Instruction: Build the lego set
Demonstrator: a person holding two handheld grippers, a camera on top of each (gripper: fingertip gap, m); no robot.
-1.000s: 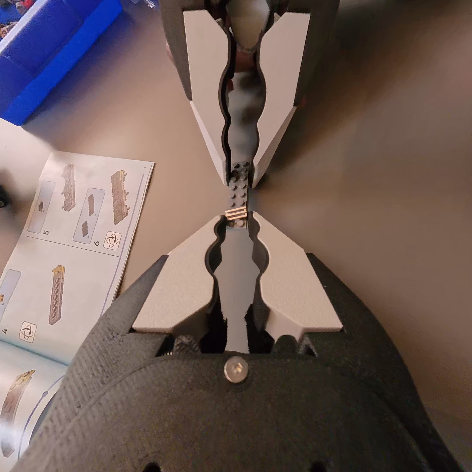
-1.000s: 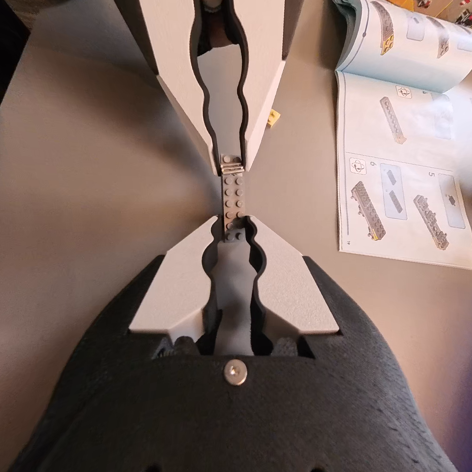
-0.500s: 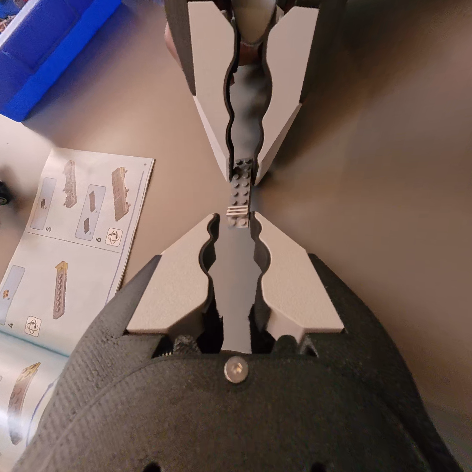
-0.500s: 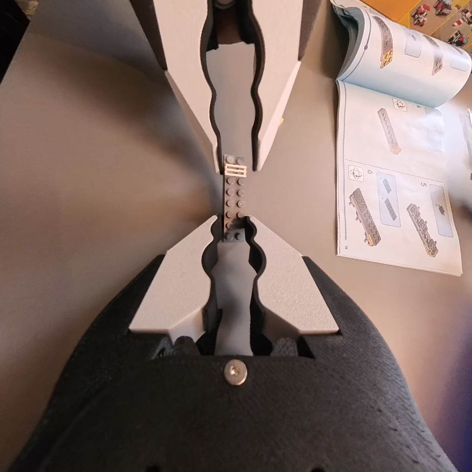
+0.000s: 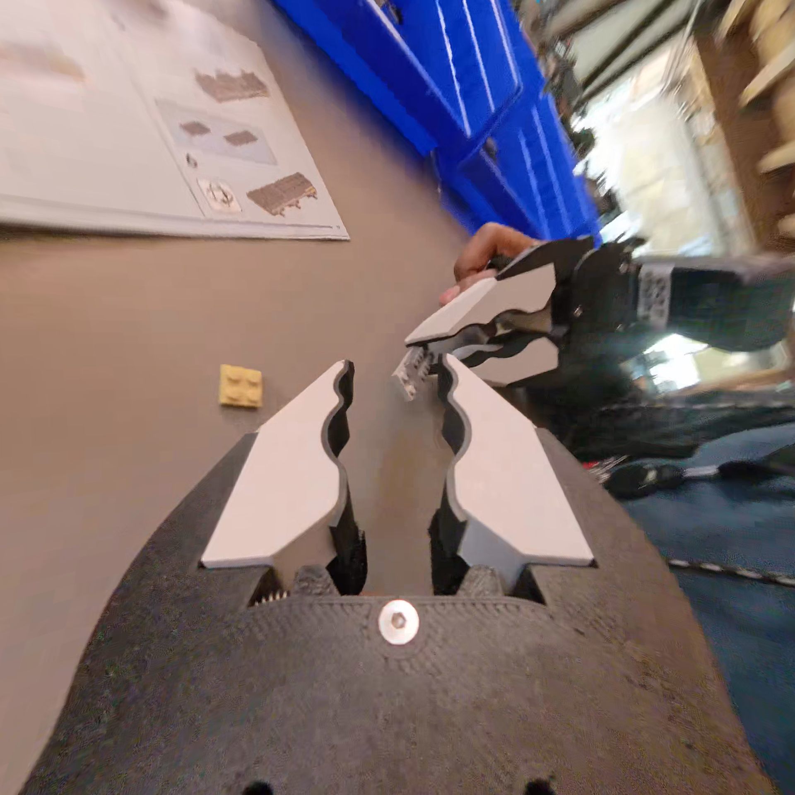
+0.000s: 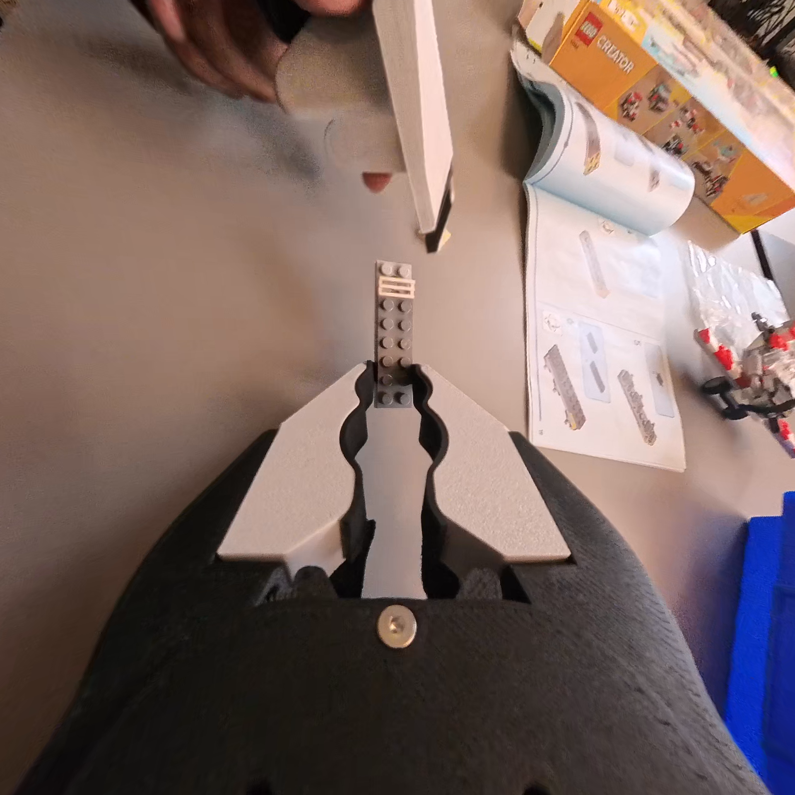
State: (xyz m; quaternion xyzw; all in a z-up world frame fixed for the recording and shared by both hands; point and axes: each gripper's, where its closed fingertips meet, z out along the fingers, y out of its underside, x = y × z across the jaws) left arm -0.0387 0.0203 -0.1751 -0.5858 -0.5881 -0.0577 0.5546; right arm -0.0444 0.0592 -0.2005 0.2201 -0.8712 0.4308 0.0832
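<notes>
Right wrist view gets the clearest look at the grey lego strip point(image 6: 393, 340): long, two studs wide, with a white grille tile point(image 6: 397, 287) near its far end. The right tool point(image 6: 391, 378) has its tips pinched on the strip's near end, holding it out over the desk point(image 6: 150, 301). The instruction booklet point(image 6: 602, 344) lies open to the right of the strip, with an orange lego box point(image 6: 671, 107) behind it and a small red-and-grey model point(image 6: 753, 374) beyond the booklet.

Left wrist view is tilted and blurry. It shows what the other doesn't: a tan 2x2 plate point(image 5: 241, 385) flat on the desk, left of the left tool point(image 5: 395, 374), whose fingers are spread apart and hold nothing. A blue bin point(image 5: 473, 107) sits farther back. A hand point(image 5: 482, 258) grips the right tool there.
</notes>
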